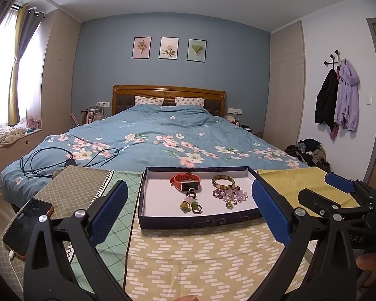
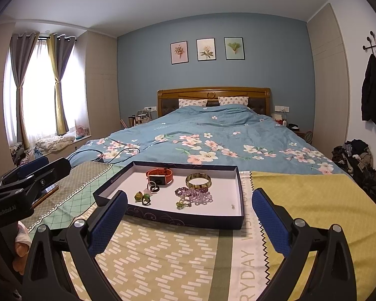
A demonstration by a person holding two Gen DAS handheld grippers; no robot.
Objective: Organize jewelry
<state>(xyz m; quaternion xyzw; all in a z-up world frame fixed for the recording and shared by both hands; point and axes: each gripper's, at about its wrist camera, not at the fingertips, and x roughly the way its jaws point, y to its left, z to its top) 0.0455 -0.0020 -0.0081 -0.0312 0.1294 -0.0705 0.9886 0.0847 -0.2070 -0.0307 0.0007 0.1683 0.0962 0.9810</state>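
A shallow dark blue tray [image 1: 198,222] with a white floor stands on a patterned cloth at the bed's foot; it also shows in the right wrist view [image 2: 183,219]. In it lie an orange watch [image 1: 185,182] [image 2: 160,175], a striped bangle [image 1: 223,181] [image 2: 198,180], purple bead bracelets [image 1: 229,193] [image 2: 194,195], rings [image 1: 191,193] [image 2: 153,188] and green-stone rings [image 1: 190,206] [image 2: 143,197]. My left gripper [image 1: 190,213] is open and empty, just before the tray. My right gripper [image 2: 189,215] is open and empty, at the tray's near edge; it shows in the left view [image 1: 338,190].
A phone [image 1: 27,225] on a charging cable lies at the left on the cloth. Black cables [image 1: 50,160] lie on the blue floral duvet [image 1: 163,135]. A yellow cloth [image 2: 313,200] covers the right side. A clothes pile [image 2: 356,160] sits on the floor at the right.
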